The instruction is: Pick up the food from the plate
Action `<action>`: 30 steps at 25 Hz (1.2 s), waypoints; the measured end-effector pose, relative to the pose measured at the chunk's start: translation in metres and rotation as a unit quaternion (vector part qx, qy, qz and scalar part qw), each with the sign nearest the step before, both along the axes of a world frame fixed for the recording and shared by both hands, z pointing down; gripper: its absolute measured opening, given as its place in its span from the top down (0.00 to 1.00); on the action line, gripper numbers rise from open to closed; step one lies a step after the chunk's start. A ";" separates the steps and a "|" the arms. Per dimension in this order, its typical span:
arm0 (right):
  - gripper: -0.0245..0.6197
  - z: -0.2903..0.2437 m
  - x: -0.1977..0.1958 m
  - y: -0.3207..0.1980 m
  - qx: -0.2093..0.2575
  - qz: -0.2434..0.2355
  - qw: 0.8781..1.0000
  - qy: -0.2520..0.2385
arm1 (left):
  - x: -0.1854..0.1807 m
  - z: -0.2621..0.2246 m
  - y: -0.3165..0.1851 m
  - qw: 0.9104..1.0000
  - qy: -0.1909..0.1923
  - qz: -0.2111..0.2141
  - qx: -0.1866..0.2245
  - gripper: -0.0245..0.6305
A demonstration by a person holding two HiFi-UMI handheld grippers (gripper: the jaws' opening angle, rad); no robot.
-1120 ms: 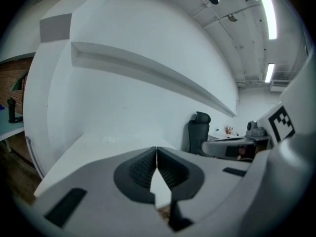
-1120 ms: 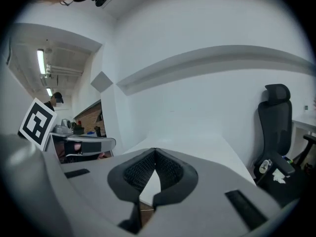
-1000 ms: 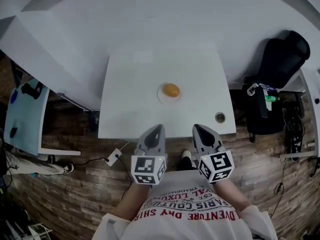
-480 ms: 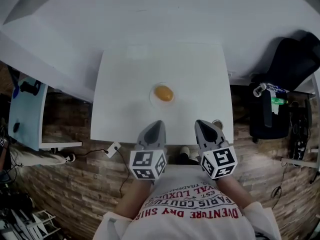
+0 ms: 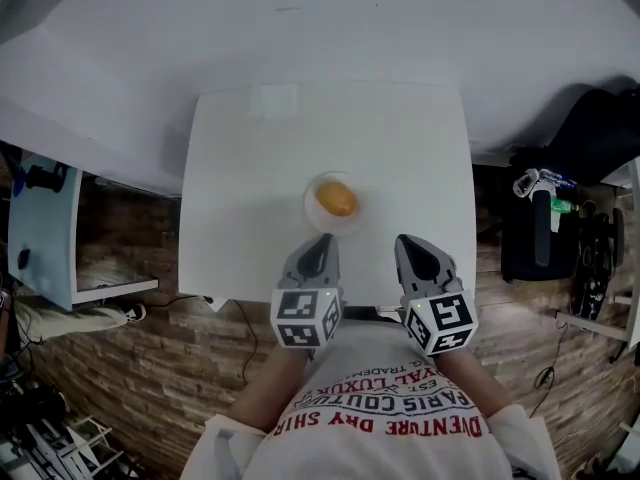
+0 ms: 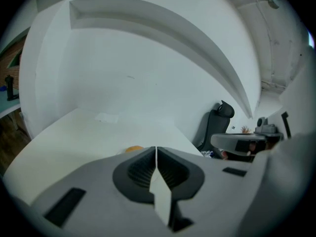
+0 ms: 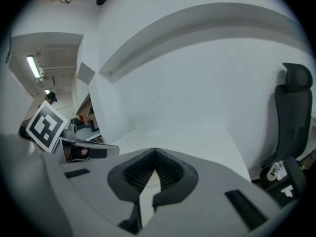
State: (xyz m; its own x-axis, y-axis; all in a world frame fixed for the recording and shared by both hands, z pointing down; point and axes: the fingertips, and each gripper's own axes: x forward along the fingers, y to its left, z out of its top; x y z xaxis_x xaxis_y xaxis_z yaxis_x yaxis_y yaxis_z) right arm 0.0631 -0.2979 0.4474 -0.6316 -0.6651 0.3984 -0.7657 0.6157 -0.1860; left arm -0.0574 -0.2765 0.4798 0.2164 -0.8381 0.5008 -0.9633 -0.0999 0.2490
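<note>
The food (image 5: 338, 200), a rounded orange lump, is sitting in the middle of the small white plate (image 5: 313, 214), which is resting on the white table (image 5: 250, 168). Both tools are hanging on the near side of the plate, short of it. The left gripper (image 5: 321, 240) is pointing at the plate's near rim, and the right gripper (image 5: 407, 242) is sitting off to the plate's near right. Each is clenched on nothing, its jaws meeting at the tips in both gripper views.

The food is looking smooth and slightly glossy, so it is probably light, apt to roll or slip on the plate, and possibly soft. Taking it across its widest part with gentle pressure seems safest, and the jaws will need parting first.

What the food actually is remains hard to tell. In the left gripper view only a sliver of orange is peeking over the closed jaws. The right gripper view is showing none of it, as that gripper's own body is blocking the way.
</note>
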 end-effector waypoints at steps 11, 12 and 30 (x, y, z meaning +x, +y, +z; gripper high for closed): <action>0.95 0.028 -0.029 -0.053 -0.030 0.015 0.999 0.018 | -0.015 0.047 -0.046 0.996 0.036 0.012 -0.076 0.95; 0.95 0.031 -0.030 -0.056 -0.032 0.008 0.999 0.021 | -0.013 0.051 -0.047 0.996 0.036 0.006 -0.082 0.95; 0.95 0.074 -0.016 -0.096 -0.062 -0.080 0.994 0.037 | -0.004 0.112 -0.082 0.961 0.109 -0.159 -0.198 0.34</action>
State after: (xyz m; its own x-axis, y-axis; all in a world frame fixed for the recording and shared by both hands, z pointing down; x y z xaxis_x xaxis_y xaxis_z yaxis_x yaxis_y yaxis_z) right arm 0.0472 -0.3942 0.5219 -0.6917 -0.5004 0.5207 -0.6736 0.7071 -0.2151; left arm -0.0618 -0.3586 0.5921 0.1164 -0.6318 0.7663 -0.8503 0.3353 0.4056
